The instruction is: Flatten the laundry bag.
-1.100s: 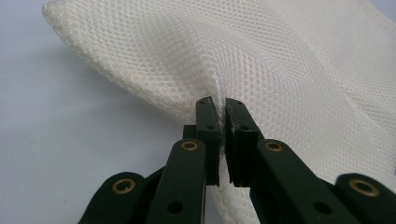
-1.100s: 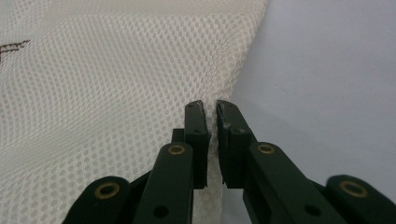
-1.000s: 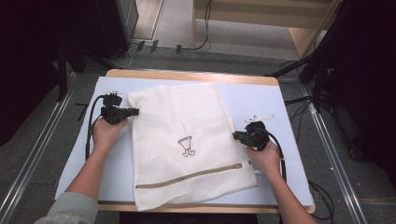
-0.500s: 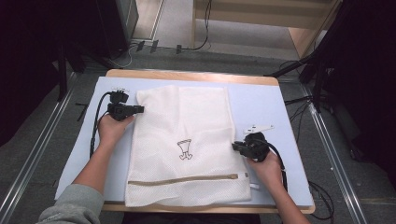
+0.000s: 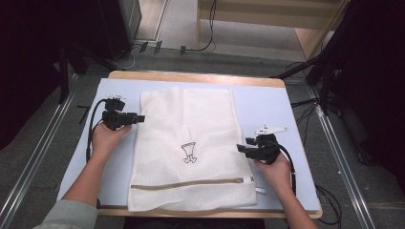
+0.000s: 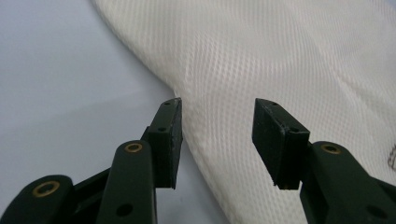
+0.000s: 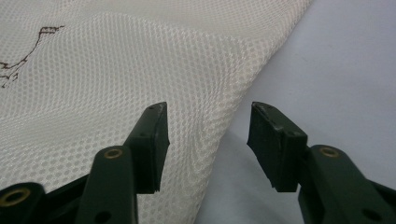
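A white mesh laundry bag (image 5: 191,148) lies flat on the pale blue mat (image 5: 267,109), with a small dark logo in its middle and a tan zipper (image 5: 191,183) near its front edge. My left gripper (image 5: 139,118) is open at the bag's left edge. Seen up close, that gripper (image 6: 217,135) has the mesh (image 6: 289,60) edge between its jaws, apart from the pads. My right gripper (image 5: 240,149) is open at the bag's right edge. In its own view the right gripper (image 7: 208,142) straddles the mesh (image 7: 116,70) border without closing on it.
The mat covers a wooden table (image 5: 191,76). Metal rails (image 5: 28,181) run along the floor on both sides. Cables (image 5: 205,45) and dark equipment stand beyond the far edge. Bare mat lies left and right of the bag.
The bag has been pulled straight and now lies flat and squared. My left gripper stayed by the upper left edge; my right gripper moved down along the right edge.
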The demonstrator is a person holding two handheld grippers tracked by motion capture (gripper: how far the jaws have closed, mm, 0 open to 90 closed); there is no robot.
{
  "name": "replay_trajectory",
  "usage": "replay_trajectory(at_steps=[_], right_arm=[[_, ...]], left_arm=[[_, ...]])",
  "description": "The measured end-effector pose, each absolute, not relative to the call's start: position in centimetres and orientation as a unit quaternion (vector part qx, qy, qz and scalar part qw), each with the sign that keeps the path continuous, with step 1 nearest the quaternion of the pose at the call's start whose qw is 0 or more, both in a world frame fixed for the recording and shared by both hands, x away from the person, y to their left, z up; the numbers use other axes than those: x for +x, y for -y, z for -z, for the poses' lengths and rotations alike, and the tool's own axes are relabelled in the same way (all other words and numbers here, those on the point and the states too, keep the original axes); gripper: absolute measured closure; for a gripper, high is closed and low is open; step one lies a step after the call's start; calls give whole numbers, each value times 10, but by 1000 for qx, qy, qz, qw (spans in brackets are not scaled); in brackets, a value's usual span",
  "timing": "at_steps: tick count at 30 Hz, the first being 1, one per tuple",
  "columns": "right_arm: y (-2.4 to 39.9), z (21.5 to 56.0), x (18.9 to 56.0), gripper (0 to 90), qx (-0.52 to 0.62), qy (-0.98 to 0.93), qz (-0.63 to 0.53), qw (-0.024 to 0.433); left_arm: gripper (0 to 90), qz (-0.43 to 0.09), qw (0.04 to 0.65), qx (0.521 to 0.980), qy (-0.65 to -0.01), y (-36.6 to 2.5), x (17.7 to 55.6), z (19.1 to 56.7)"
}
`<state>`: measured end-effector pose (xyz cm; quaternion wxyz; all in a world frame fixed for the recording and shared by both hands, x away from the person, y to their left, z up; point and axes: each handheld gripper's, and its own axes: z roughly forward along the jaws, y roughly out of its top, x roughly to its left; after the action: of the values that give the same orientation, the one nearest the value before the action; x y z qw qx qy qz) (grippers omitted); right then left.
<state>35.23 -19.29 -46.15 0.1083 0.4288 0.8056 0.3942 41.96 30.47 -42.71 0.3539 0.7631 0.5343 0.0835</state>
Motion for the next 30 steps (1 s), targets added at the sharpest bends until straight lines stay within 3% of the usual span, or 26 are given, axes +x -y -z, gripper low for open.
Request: replay_trajectory(at_steps=[7, 16, 25, 28, 30], right_arm=[[188, 464, 359, 463, 429, -802, -402, 101], [183, 468, 367, 510, 431, -811, -381, 110], [180, 474, 375, 519, 439, -813, -373, 93], [177, 473, 377, 547, 440, -814, -367, 95], [176, 473, 377, 623, 441, -815, -361, 101]], left_arm=[[531, -69, 361, 766, -527, -302, 394, 427], [511, -75, 339, 773, -531, -298, 357, 433], [457, -61, 308, 781, -539, -294, 353, 445], [461, -64, 312, 785, -531, -287, 349, 446], [535, -79, 304, 788, -530, -284, 348, 447]])
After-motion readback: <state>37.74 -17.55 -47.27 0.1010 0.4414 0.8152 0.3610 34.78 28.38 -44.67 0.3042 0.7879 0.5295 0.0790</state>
